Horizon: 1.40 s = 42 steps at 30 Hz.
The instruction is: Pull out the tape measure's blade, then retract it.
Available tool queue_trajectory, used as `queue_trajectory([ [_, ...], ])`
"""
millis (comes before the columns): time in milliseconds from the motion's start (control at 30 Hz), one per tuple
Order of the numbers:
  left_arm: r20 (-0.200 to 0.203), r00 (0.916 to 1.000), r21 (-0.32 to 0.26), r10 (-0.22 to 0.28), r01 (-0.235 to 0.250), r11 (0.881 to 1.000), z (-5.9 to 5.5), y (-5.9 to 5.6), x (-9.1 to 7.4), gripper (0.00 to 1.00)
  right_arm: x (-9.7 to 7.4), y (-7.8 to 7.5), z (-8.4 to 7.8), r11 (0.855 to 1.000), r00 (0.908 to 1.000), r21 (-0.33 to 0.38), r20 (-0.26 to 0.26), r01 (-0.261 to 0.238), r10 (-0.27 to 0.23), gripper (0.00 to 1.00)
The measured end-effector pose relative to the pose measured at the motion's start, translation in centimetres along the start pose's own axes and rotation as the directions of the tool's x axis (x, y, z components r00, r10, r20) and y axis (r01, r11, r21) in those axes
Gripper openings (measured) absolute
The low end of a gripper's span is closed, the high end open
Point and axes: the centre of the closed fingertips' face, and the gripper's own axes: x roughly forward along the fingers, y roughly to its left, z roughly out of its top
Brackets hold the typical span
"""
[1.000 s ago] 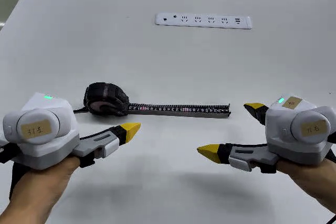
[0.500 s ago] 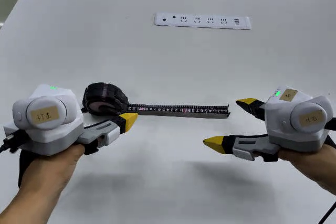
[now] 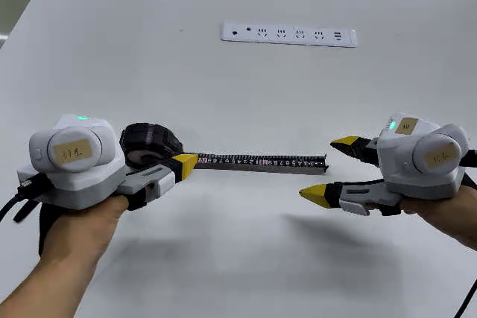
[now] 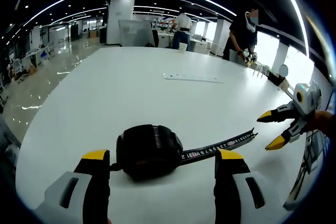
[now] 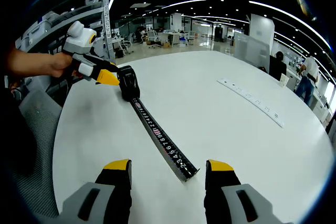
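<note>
On the white table (image 3: 223,80): black round tape measure (image 3: 149,143), dark printed blade (image 3: 261,161) out, long axis left-right. Case sits just ahead between spread jaws of left hand-held gripper (image 4: 161,156). Blade tip is nearest right hand-held gripper (image 3: 329,167), also released.

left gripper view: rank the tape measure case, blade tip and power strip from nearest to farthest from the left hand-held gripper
1. tape measure case: just ahead of the left hand-held gripper, between its open jaws.
2. blade tip: out to the right, at the end of the pulled-out blade.
3. power strip: farthest, well beyond the case.
</note>
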Motion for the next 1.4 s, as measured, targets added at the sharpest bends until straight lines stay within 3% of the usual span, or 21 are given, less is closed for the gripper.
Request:
queue_trajectory([
  [333,-0.013,0.9994,-0.008,0.033,-0.033,0.999,0.0,0.6,0.7,0.74,0.6,-0.8,-1.1,0.997,0.9959,-0.055,-0.070,-0.061,0.058,0.45],
  [567,-0.019,0.9985,-0.018,0.051,-0.051,0.999,0.2,0.8,1.1,0.72,1.0,-1.0,-1.7,0.984,0.9866,-0.128,-0.122,-0.124,0.109,0.34],
  [733,-0.031,0.9971,-0.020,0.070,-0.071,0.997,0.1,1.1,1.5,0.69,1.4,-1.7,-2.0,0.973,0.9806,-0.173,-0.153,-0.149,0.123,0.33],
  [1133,-0.051,0.9962,-0.046,0.070,-0.073,0.996,-0.1,1.3,2.1,0.63,2.1,-2.2,-3.0,0.937,0.9524,-0.244,-0.238,-0.249,0.190,0.20],
  [1400,-0.060,0.9963,-0.040,0.062,-0.064,0.997,-0.1,1.5,2.5,0.61,2.4,-2.2,-3.2,0.926,0.9415,-0.230,-0.230,-0.299,0.247,0.17],
])
